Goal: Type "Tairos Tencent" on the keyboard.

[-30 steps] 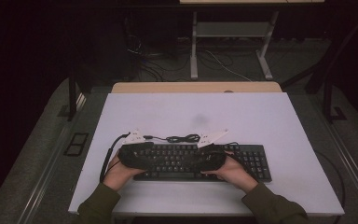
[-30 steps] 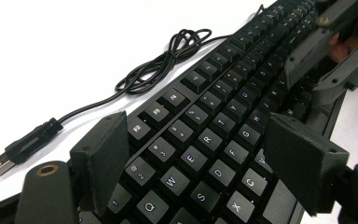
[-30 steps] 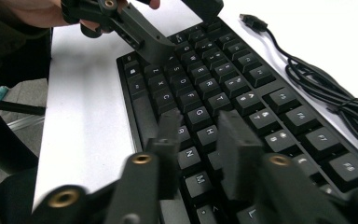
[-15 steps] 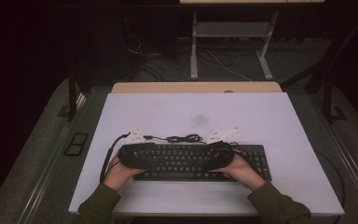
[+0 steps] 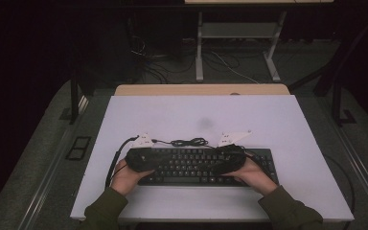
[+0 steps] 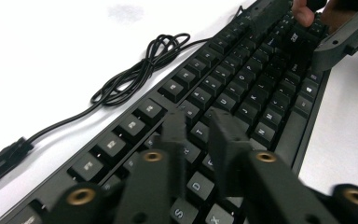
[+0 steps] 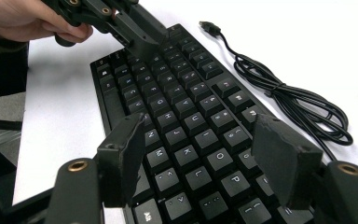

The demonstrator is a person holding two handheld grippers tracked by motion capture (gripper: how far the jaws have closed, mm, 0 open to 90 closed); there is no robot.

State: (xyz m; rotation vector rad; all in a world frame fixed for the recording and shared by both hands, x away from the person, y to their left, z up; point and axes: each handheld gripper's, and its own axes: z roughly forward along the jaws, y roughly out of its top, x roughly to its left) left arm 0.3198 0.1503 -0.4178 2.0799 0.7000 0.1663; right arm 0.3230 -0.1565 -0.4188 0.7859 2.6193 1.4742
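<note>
A lab: bare white table [image 5: 287, 124], floor cables [image 5: 220, 60], dark surroundings.

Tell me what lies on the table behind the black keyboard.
Behind the black keyboard lies its bundled black cable, ending in a USB plug, on the white table. Both grippers and hands cover parts of the keyboard's back edge, so anything there is hidden.

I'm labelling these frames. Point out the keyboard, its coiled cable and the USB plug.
keyboard [image 5: 191, 165]: high view, middle key rows.
coiled cable [image 7: 303, 109]: right gripper view, bundled loops.
USB plug [image 7: 208, 25]: right gripper view, plug body.
</note>
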